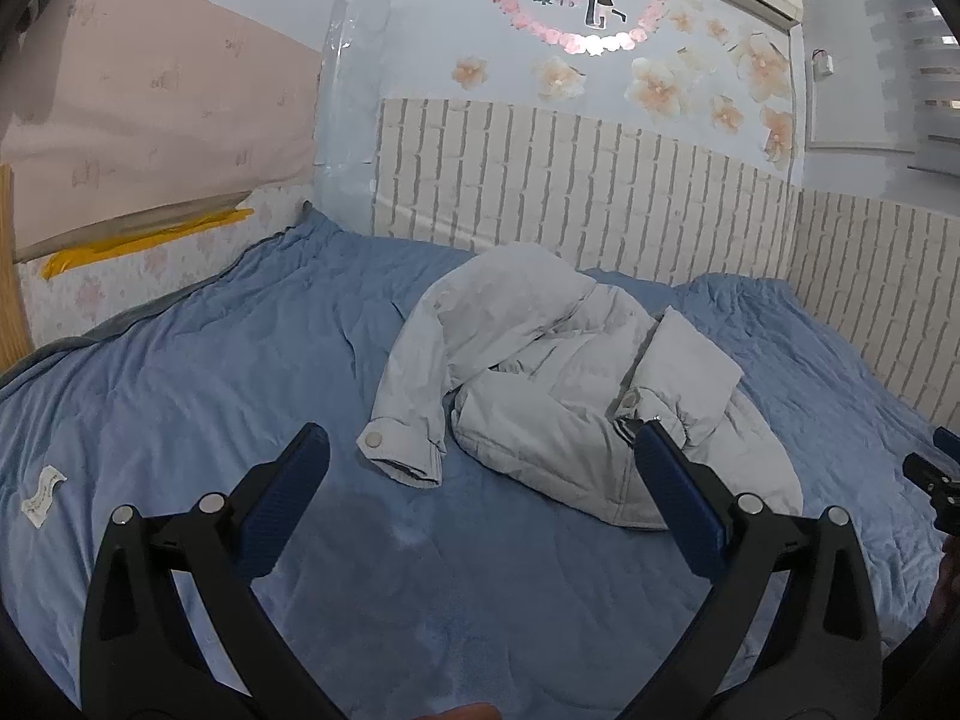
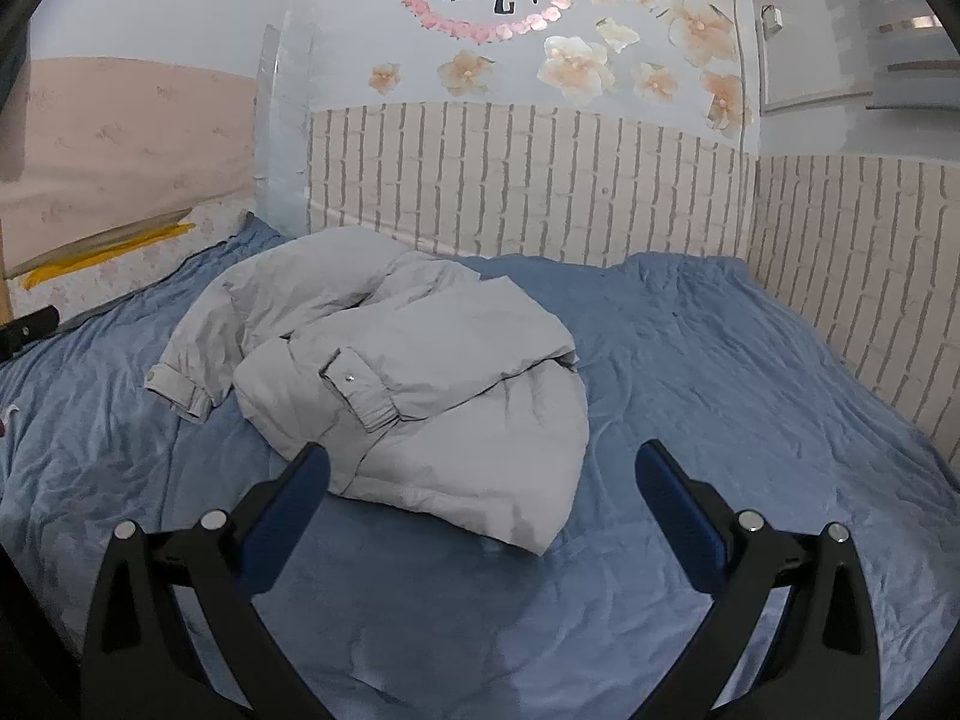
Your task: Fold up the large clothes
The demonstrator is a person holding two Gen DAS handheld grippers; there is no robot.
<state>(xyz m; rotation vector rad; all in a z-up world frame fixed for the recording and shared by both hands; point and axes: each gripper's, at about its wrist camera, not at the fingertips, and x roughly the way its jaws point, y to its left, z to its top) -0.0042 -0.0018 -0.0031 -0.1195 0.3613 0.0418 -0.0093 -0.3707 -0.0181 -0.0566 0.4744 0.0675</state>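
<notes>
A pale grey padded jacket [image 1: 540,372] lies crumpled on the blue bedspread [image 1: 210,372], with one sleeve cuff [image 1: 399,450] stretched toward me and the other sleeve folded over the body. My left gripper [image 1: 480,468] is open and empty, held above the bed just short of the jacket. In the right wrist view the jacket [image 2: 420,372] lies ahead and slightly left on the bedspread [image 2: 720,372]. My right gripper [image 2: 480,480] is open and empty, its left finger over the jacket's near hem. The right gripper also shows in the left wrist view [image 1: 936,474] at the far right edge.
The bed is bounded by a brick-pattern padded wall [image 1: 600,192] at the back and right. A pink patterned wall [image 1: 150,120] and yellow strip [image 1: 150,240] run along the left. A small white label [image 1: 42,495] lies on the bedspread at left.
</notes>
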